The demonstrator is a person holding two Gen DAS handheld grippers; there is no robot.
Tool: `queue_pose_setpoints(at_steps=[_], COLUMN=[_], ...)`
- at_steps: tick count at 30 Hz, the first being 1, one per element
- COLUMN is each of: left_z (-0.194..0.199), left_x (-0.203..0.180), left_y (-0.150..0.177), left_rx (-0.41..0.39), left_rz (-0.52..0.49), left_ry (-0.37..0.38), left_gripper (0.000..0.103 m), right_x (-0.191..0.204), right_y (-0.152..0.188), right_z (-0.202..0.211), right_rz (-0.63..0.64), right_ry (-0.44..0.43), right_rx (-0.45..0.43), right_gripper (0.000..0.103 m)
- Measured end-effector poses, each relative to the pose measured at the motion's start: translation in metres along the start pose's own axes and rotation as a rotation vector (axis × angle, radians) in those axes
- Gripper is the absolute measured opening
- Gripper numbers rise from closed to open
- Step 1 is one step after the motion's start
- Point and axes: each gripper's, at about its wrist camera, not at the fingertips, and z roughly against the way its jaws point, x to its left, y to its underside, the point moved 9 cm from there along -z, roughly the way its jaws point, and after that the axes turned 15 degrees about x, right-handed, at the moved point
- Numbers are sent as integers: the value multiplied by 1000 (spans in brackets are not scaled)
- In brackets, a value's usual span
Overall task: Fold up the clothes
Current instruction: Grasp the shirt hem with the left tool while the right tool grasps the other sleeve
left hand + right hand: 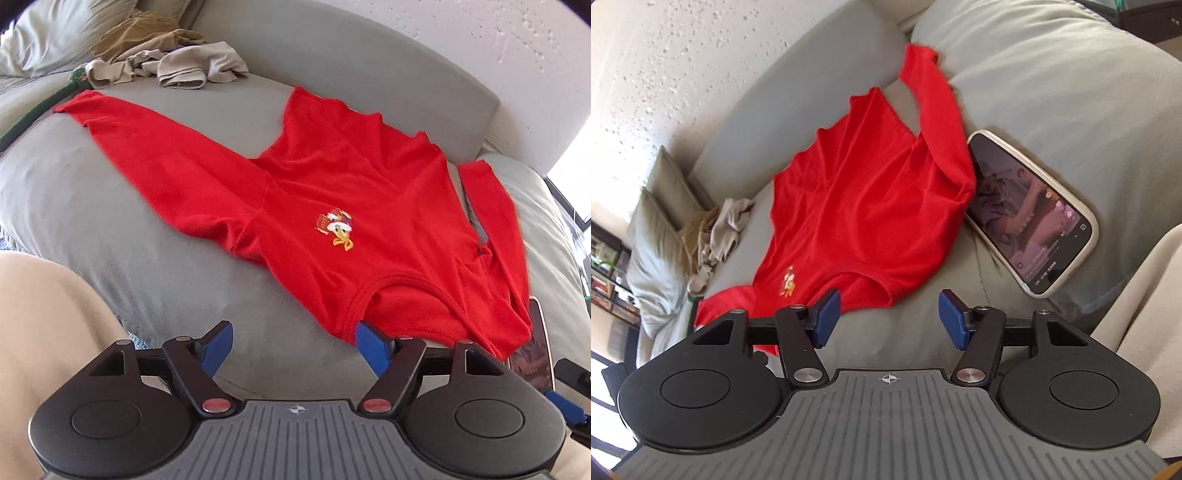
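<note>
Sofa-side, both hand-held grippers (293, 341) (888, 317) gape empty by red shirt (332, 206).

Each gripper, left gripper (294, 339) and right gripper (886, 319), has a ribbed grey body with a crosshair mark, black round housings, black linkage arms and blue pads; left pivots red, right silver

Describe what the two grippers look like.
Both match. The left gripper and right gripper each have blue-padded fingers on black linkage arms, two round black housings and a ribbed grey base bearing a small crosshair mark. The left's pivot caps look red, the right's silver. No cables or sleeves show.
</note>
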Motion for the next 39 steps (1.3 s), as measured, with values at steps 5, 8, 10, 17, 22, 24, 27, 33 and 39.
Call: queue_pose_setpoints(at_steps=[5,8,10,17,22,24,27,33,39], left_z=[3,-4,-13,-35,-32,-28,-29,-42,-11], left_x=[17,20,19,17,9,3,-6,-4,-4], left_y=[-4,-6,-7,-16,-20,-22,-30,-40,-28], left_rx=[-33,-17,4,8,-5,-25,-32,-3,-23], left_rz=[133,188,214,275,225,168,111,127,111], left_ry=[85,146,182,203,132,90,76,66,72], left_gripper=[65,65,65,69,66,61,51,2,1], right_x=[2,-2,-7,-34,-39,-37,-36,-40,-29], right_y=[-13,-20,-24,-28,-39,-43,-48,-63,-63], right_z=[-22,-32,-38,-67,-73,-76,-79,-82,-53], right_rz=[-48,-111,-145,-270,-271,-257,-238,-209,-169], right_ry=[-29,-53,-45,-30,-26,-11,12,61,115], right_rx=[32,40,44,77,-12,-26,-52,-98,-114], right_gripper=[67,72,72,59,58,57,53,10,3])
